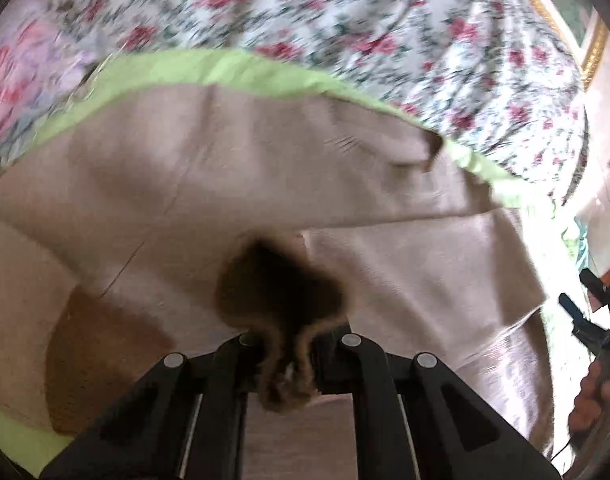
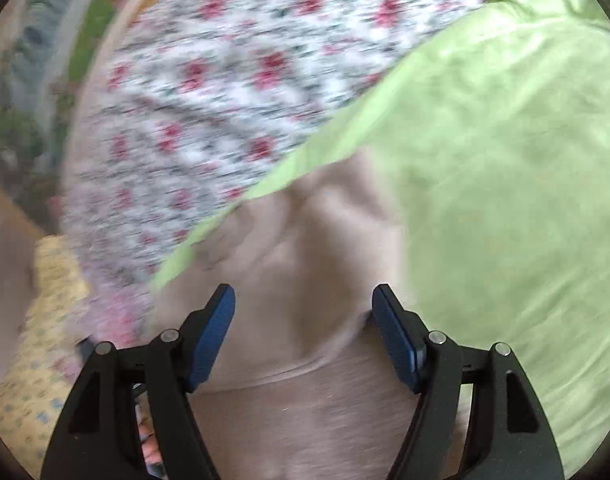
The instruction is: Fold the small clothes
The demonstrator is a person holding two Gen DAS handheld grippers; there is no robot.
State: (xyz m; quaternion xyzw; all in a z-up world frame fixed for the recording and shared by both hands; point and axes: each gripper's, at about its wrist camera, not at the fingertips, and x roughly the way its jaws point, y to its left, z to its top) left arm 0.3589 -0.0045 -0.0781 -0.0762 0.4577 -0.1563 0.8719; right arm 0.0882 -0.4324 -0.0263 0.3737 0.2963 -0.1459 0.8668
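The beige garment (image 1: 233, 184) lies spread on a light green cloth (image 1: 209, 70), which in turn covers a floral bedsheet (image 1: 385, 20); the bed is the work surface here. In your left wrist view a bunched fold of the beige fabric runs up between the fingers of your left tool (image 1: 291, 354), and the jaws are closed tight on that fold, the cloth puckering dark around the pinch. At the right edge of that view your right tool (image 1: 585, 312) shows, with a hand (image 1: 593, 396) below it. In your right wrist view the right tool (image 2: 303, 300) stands wide open over the garment (image 2: 305, 380), blue pads (image 2: 215, 336) apart, nothing gripped; whether the fingertips touch the fabric cannot be told. A seam line crosses the fabric just below the pads. The green cloth (image 2: 505, 160) fills the right of that view, the floral sheet (image 2: 225, 80) the upper left. Both views are motion-blurred.
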